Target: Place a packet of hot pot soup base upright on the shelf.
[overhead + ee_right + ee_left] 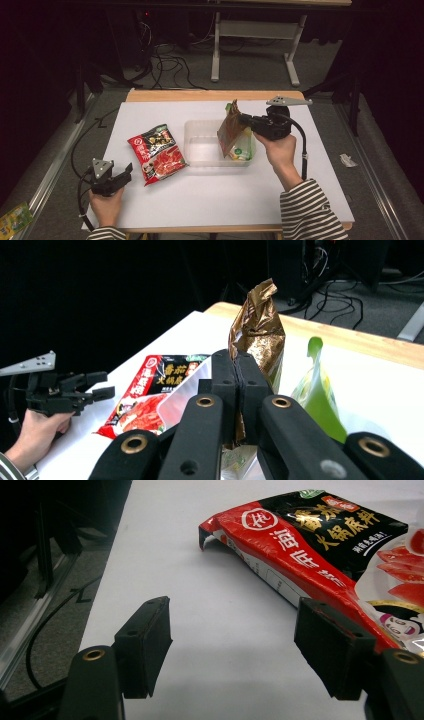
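Note:
My right gripper [243,120] [241,385] is shut on a crinkled gold-brown packet [230,131] [257,332]. It holds the packet upright over the right end of a clear plastic tub [200,145] [186,390]. A green packet [243,152] [320,390] stands in the tub beside it. Left of the tub, a red and black hotpot packet [157,151] [310,545] [150,395] lies flat on the white table. My left gripper [122,176] [232,650] rests open near the table's front left, its jaws empty, just short of that packet's corner.
The white sheet [210,195] covers the table, with a wooden edge [210,95] at the back. A small green packet [12,217] lies on the floor at the left. Cables [170,67] and a desk frame [255,45] sit beyond the table.

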### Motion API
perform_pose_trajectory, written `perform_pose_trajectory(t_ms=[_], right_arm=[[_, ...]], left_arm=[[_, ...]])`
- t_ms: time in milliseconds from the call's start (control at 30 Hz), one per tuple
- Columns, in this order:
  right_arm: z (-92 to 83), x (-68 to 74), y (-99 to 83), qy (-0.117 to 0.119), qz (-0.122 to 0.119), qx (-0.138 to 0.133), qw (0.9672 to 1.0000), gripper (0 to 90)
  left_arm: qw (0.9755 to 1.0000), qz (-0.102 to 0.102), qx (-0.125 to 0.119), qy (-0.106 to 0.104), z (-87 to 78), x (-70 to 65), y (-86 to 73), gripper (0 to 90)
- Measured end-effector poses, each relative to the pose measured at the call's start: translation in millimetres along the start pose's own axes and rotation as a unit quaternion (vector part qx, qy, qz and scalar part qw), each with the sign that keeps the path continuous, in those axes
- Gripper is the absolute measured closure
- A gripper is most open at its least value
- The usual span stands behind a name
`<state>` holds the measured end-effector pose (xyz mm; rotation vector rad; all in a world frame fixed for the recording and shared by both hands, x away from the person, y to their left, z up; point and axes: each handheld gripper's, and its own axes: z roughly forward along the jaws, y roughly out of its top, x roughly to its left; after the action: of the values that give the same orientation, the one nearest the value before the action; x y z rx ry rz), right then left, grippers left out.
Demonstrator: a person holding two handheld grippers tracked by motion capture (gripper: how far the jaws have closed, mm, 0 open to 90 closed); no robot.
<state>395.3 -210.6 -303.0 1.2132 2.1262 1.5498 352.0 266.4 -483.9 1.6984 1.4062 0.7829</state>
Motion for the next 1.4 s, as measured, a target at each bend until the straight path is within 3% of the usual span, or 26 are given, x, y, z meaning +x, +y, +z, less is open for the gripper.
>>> perform_pose_trajectory(t_ms=[233, 367, 767, 867, 1067, 1400], right_arm=[[4.2, -1.5, -6.6, 0.003, 0.007, 0.002, 1.0000, 89.9], [5.3, 1.3, -7.5, -0.004, -0.006, 0.005, 1.0000, 90.0], [9.5, 4.9, -8.4, -0.026, -0.011, 0.009, 0.9996, 90.0], [15.7, 4.0, -10.6, -0.034, -0.011, 0.024, 0.9991, 90.0], [18.6, 4.8, -14.6, -0.032, -0.005, 0.023, 0.9992, 90.0], [33.4, -6.1, -17.7, -0.047, -0.001, 0.039, 0.9981, 89.9]], left_arm=[[1.0000, 0.000, 0.000, 0.000, 0.1, -0.3, 0.0, 31.3], [1.0000, 0.001, 0.001, 0.001, 0.2, -0.5, 0.0, 31.4], [1.0000, 0.002, 0.001, 0.001, 0.3, -0.6, 0.1, 31.4], [1.0000, 0.000, 0.000, 0.001, 0.1, -0.5, 0.0, 31.4], [1.0000, 0.002, 0.001, 0.001, 0.2, -0.5, 0.0, 31.4], [1.0000, 0.001, 0.001, 0.000, 0.2, -0.4, 0.0, 31.4]])
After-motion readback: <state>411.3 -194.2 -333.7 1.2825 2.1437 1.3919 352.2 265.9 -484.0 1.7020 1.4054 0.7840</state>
